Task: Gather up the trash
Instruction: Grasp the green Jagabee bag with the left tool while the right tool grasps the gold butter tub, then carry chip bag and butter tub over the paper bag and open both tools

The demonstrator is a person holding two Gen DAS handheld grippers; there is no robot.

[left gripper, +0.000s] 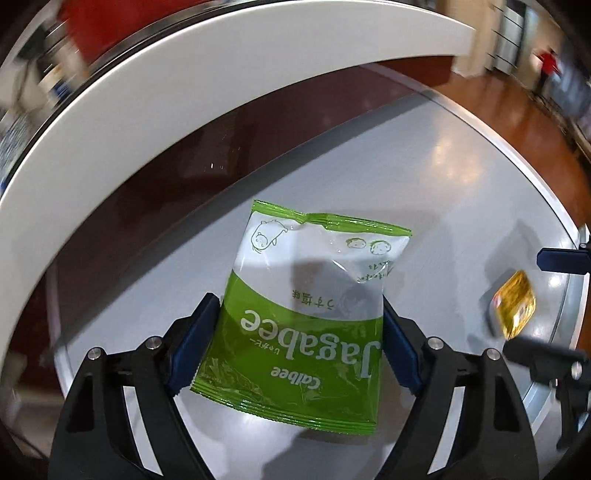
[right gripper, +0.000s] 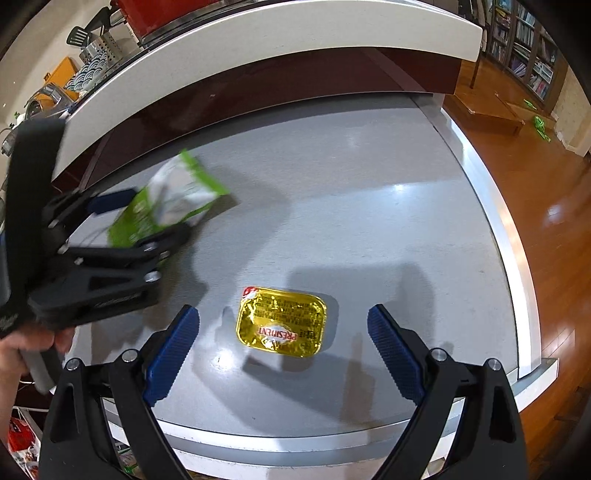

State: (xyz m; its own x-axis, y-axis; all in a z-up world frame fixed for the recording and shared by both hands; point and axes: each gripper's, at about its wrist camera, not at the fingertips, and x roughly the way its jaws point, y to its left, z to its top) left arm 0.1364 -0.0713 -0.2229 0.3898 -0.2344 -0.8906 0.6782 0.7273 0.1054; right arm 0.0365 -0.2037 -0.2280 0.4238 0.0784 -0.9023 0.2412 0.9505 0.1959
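Grey table (right gripper: pixel 369 177) below white counter ledge (right gripper: pixel 258 40). Right view alone shows utensil pot (right gripper: pixel 98 50), bookshelf (right gripper: pixel 524 33), person's hand (right gripper: pixel 22 347). Two trash things. One green snack bag (left gripper: pixel 306 295), words "Jagabee" and "Calbee", sits between left gripper (left gripper: pixel 295 328) pads, sides touching, gripped. One gold foil tub (right gripper: pixel 282 321), word "PRESIDENT", lies flat on table, between right gripper (right gripper: pixel 282 350) pads, wide apart, not touching. Left view shows tub blurry at edge.
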